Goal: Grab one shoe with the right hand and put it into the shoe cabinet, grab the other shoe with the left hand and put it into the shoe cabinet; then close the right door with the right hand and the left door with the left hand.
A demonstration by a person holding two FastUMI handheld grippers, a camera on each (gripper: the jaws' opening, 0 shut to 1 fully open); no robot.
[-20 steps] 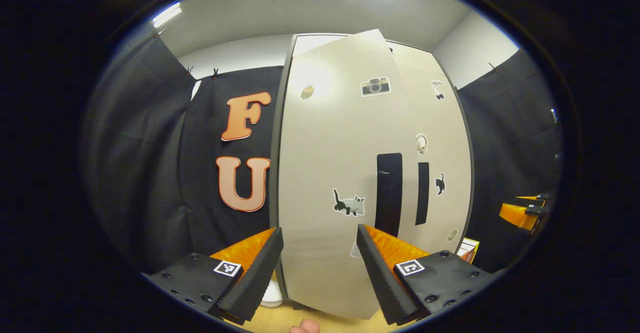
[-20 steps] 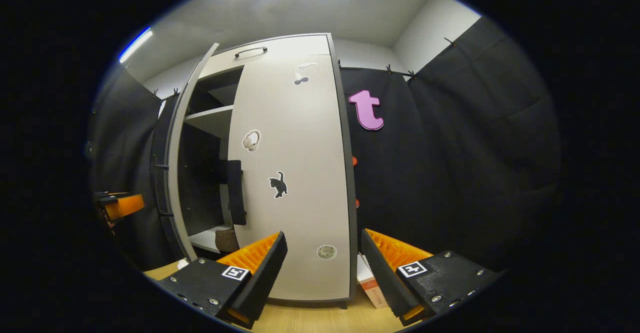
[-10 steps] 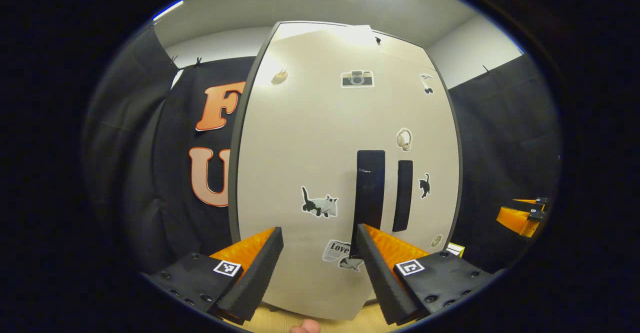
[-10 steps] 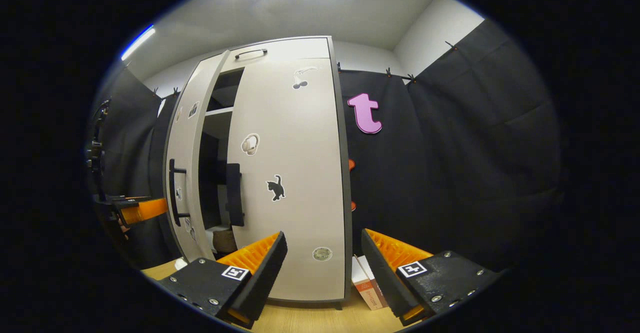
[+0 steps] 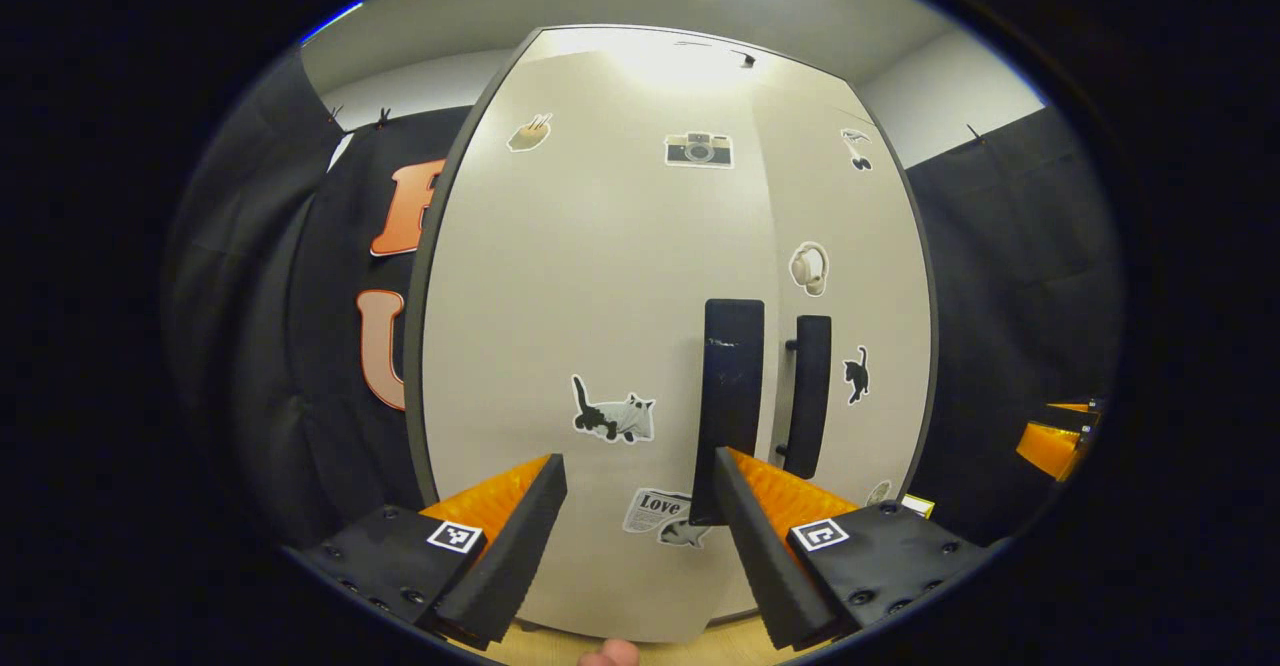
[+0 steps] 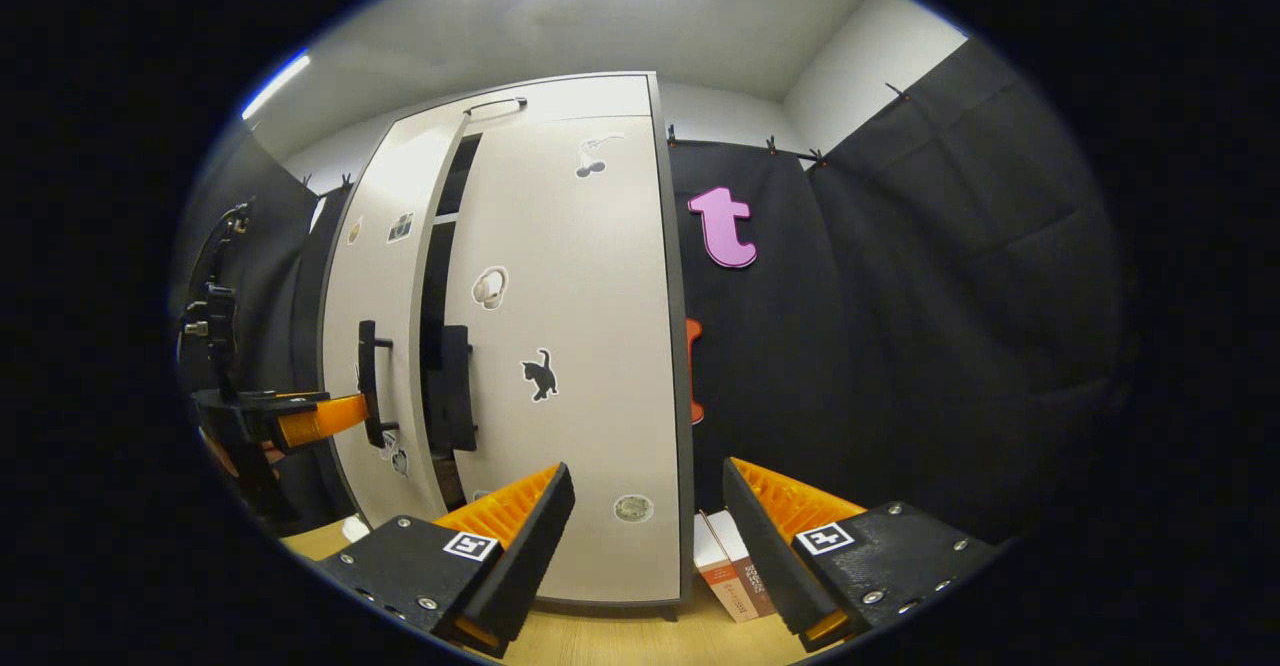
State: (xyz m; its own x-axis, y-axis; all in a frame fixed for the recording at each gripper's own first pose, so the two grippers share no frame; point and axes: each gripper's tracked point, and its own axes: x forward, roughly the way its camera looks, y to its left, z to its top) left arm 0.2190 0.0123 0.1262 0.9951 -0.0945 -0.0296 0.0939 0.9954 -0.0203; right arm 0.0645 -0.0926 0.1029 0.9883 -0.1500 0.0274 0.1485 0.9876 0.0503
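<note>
The pale shoe cabinet with stickers stands close in front in the left gripper view. Its left door is almost shut, leaving a narrow dark gap beside the shut right door. My left gripper is open, its fingers right in front of the left door's black handle. In the right gripper view the left gripper reaches that handle with its orange finger. My right gripper is open and empty, held back from the right door.
The right door's black handle sits beside the left one. A small white and orange box stands on the wooden floor at the cabinet's right side. Black cloth walls close in on both sides. The right gripper shows far right.
The left door has swung from wide open to nearly shut, the dark gap narrowing to a slit. My left gripper followed the door in toward the cabinet. The right gripper hardly moved.
</note>
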